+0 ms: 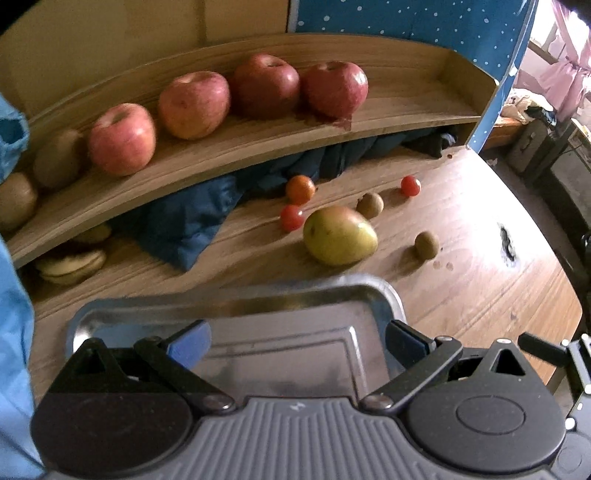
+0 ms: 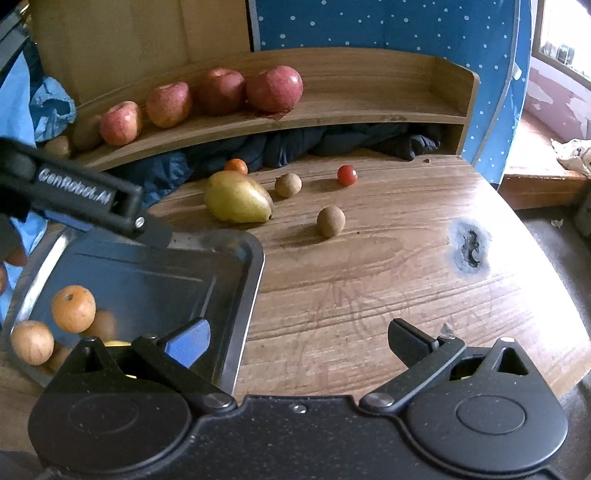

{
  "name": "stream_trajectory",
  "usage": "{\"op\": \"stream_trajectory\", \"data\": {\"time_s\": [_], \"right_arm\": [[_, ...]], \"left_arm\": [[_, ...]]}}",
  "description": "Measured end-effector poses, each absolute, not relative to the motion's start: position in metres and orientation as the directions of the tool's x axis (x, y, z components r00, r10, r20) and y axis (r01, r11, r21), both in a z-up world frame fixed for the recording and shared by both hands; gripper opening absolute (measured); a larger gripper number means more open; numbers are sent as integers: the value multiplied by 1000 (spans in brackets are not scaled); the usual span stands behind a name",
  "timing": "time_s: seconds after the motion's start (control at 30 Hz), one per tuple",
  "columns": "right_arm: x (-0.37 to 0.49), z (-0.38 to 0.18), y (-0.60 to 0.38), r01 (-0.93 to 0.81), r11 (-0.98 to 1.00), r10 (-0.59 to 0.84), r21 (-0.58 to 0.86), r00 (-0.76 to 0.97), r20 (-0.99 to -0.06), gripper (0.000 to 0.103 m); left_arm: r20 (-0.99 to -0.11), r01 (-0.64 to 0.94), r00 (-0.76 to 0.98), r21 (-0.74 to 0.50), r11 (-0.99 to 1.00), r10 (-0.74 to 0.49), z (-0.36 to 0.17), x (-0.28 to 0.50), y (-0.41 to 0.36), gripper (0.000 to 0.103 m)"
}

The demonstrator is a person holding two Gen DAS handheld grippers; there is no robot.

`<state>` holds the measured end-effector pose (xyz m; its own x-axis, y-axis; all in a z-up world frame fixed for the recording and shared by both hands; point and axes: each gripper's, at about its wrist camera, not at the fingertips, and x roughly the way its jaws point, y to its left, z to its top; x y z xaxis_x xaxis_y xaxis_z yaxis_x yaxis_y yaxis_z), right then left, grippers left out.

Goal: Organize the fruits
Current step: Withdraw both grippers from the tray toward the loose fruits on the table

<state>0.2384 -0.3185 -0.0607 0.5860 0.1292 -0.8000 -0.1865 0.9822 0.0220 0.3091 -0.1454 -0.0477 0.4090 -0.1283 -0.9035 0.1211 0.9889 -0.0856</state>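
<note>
Right gripper (image 2: 297, 341), jaws wide and empty: mango (image 2: 236, 197) lies ahead-left on the tabletop (image 2: 388, 288), long axis crosswise; left gripper (image 1: 297, 341), jaws equally wide, hovers over the metal tray (image 1: 236, 299).

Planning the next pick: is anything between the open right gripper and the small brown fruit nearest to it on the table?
Nothing visible. Only bare table lies between the right gripper and the brown fruit. The tray sits off to the left, the pear behind.

dark blue cloth (image 1: 192, 218) under shelf | polka-dot blue panel (image 2: 388, 26) behind
</note>
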Motion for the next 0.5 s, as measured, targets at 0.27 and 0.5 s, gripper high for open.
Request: {"op": "stream_trajectory", "data": {"time_s": [0.27, 0.5], "right_arm": [[255, -67, -326, -152, 988, 87, -6, 600, -795, 102], [278, -71, -331, -145, 989, 77, -16, 610, -788, 100]], "left_arm": [[-899, 154, 408, -106, 982, -161, -57, 338, -166, 102], [-896, 134, 408, -132, 982, -176, -67, 361, -175, 102]]}}
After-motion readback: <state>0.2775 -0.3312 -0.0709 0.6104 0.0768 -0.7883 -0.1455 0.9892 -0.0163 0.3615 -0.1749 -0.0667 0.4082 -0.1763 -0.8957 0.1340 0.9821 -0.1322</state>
